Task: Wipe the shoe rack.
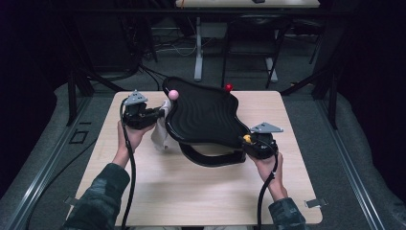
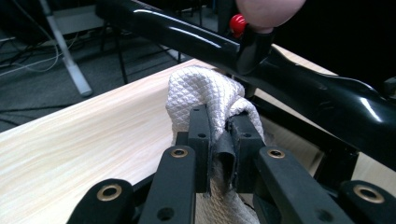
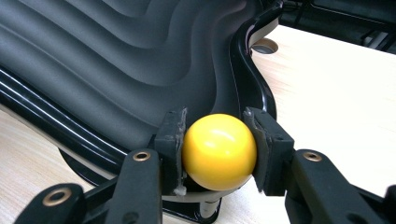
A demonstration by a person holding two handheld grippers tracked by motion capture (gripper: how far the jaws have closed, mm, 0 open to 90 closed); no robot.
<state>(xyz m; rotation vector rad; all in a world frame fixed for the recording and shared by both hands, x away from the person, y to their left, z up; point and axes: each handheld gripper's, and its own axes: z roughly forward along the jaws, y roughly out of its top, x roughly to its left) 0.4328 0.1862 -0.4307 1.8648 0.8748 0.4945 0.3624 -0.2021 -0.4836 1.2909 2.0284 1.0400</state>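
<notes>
Wooden counter (image 1: 201, 191), one person, a tool in each hand; between them a black wavy tray (image 1: 203, 117) on a curved black stand (image 1: 210, 159), with ball knobs at its rim: pink (image 1: 173, 94) at the far left, red (image 1: 229, 87) at the far edge, yellow (image 1: 247, 139) at the near right corner; left tool (image 1: 160, 114) at the tray's left edge, jaws narrow and pinched on a fold of white quilted cloth (image 2: 205, 100); in the left gripper view the cloth bunches up just under the glossy black rim, touching or nearly so, I cannot tell which; the rest of the cloth hangs down to the counter beside the stand; right tool (image 3: 219, 151) closed on the yellow knob, one jaw each side, squarely on the ball; tray sits tilted, left and far side higher. Judgement: the wiping step is in hand, the right tool steadying the tray by its knob while the left brings cloth to the rim; early in the wipe, most of the ribbed surface untouched by the cloth. Next move calls for sliding the cloth along the rim or onto the ribs with light pressure; right grip must stay firm; risk: cloth snagging on the pink knob's post.
</notes>
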